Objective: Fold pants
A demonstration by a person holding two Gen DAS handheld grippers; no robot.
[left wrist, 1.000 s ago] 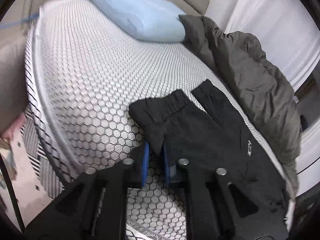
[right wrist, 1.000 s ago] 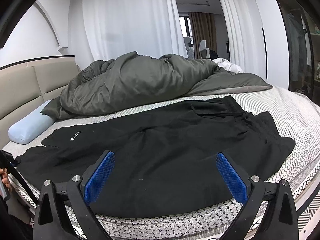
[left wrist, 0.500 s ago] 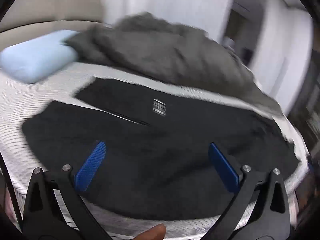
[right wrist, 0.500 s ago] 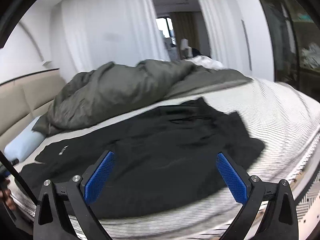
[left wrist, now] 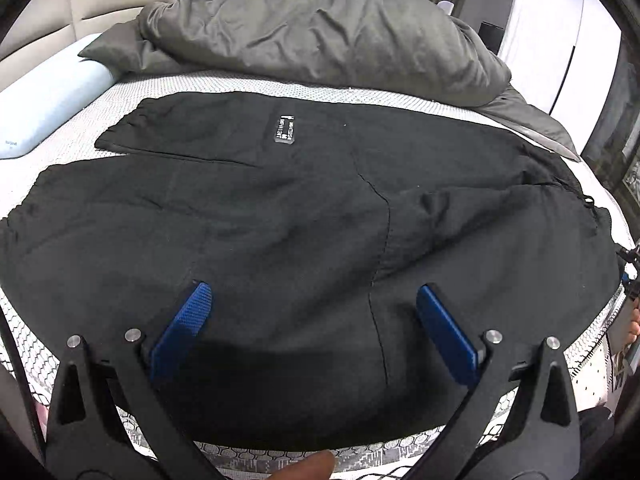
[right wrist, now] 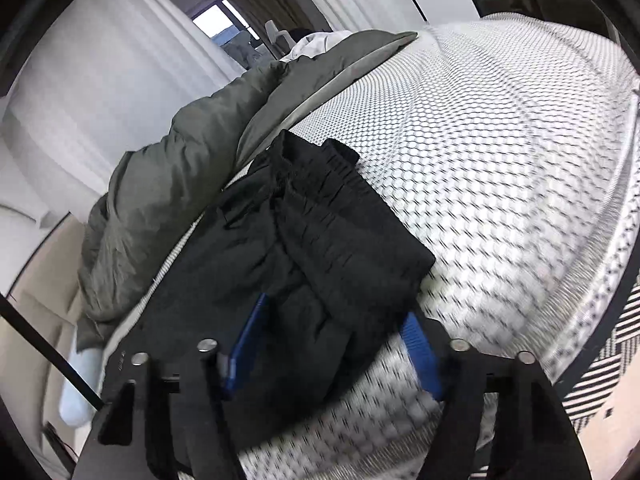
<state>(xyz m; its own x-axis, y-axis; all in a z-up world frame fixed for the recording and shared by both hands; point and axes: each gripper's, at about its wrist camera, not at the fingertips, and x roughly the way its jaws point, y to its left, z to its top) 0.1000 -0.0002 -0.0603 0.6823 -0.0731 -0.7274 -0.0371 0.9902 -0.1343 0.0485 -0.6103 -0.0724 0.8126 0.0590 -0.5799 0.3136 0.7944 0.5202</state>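
The pants (left wrist: 304,216) lie flat on the bed (left wrist: 224,82), spread open with both legs side by side, and their long axis runs straight across in front of your left gripper (left wrist: 316,332), from the cuffs off to its left to the waistband off to its right. The near leg sits directly under and ahead of that gripper; the far leg, the one with the small label (left wrist: 285,130), lies beyond it, parted from the near one by a dark slit on the left. Your left gripper is spread wide, its blue pads (left wrist: 182,330) apart over the near leg's edge and holding nothing. Seen from your right gripper (right wrist: 332,356), the same pants (right wrist: 320,240) stretch away ahead and to its left, with the bunched waistband (right wrist: 336,196) closest, right between and just beyond its pads. That gripper is parted too, though less widely, and straddles the waistband corner; the blur keeps you from telling whether cloth touches either pad. So the right is nearer the waist, the left nearer mid-leg. I judge the coming fold goes across the short axis, near leg over far. Beyond the pants lies a grey duvet (left wrist: 328,28), with a pale pillow (left wrist: 48,100) far left.
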